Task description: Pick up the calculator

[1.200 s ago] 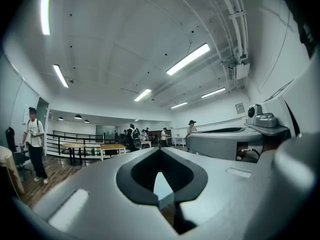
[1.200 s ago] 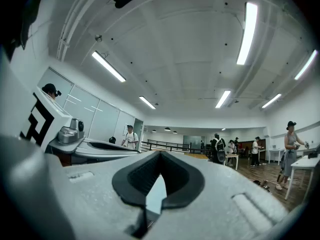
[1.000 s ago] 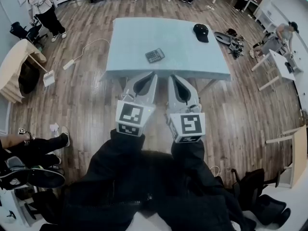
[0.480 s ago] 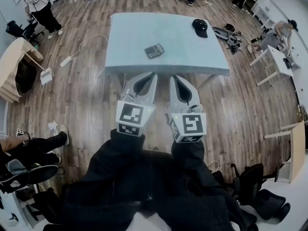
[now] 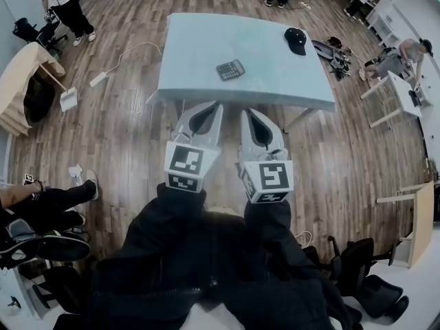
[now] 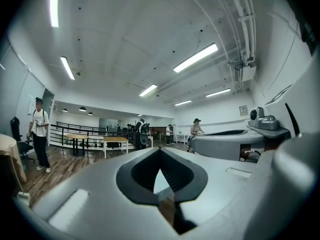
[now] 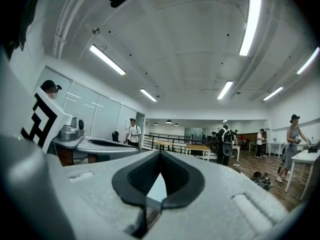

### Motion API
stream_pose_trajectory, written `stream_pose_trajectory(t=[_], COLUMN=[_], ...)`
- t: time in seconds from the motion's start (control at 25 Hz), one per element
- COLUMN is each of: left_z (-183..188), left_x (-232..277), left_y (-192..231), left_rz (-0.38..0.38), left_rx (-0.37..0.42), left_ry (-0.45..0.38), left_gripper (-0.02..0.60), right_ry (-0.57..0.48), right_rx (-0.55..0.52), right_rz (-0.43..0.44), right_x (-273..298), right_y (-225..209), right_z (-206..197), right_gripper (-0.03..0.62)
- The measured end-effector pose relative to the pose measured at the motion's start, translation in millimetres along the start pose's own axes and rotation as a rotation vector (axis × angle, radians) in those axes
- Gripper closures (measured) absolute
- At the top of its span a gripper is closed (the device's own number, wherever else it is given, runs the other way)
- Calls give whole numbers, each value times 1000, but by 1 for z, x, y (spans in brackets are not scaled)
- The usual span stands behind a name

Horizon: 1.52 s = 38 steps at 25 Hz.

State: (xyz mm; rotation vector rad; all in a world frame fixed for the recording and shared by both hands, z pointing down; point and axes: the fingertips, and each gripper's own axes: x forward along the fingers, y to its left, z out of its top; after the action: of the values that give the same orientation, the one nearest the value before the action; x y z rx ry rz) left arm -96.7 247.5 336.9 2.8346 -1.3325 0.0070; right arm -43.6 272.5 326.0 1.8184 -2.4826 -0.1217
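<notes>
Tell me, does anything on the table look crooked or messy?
Only slightly: the calculator lies turned at an angle to the edges of the table. The black cap sits near the far right corner. Nothing looks spilled or broken.

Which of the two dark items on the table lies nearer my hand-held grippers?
The calculator, the flat grey keypad near the middle of the table. The black cap lies farther off, toward the far right corner.
</notes>
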Motion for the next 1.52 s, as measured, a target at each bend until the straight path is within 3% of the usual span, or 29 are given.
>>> stream_pose_trajectory(t=[0.28, 0.68, 0.96, 1.52], left_z=[-9, -30, -25, -13], left_x=[4, 56, 134, 329], left_y=[18, 25, 72, 115], left_rz=[8, 4, 44, 51], left_rx=[-20, -10, 5, 38], left_ry=[11, 51, 34, 57], left_gripper=[578, 580, 578, 578], right_ry=[29, 54, 25, 20], right_rx=[-4, 43, 51, 74], right_rz=[13, 19, 68, 101], right_x=[13, 52, 134, 278], right_y=[7, -33, -74, -216], right_z=[-10, -39, -43, -49], right_gripper=[594, 594, 594, 594])
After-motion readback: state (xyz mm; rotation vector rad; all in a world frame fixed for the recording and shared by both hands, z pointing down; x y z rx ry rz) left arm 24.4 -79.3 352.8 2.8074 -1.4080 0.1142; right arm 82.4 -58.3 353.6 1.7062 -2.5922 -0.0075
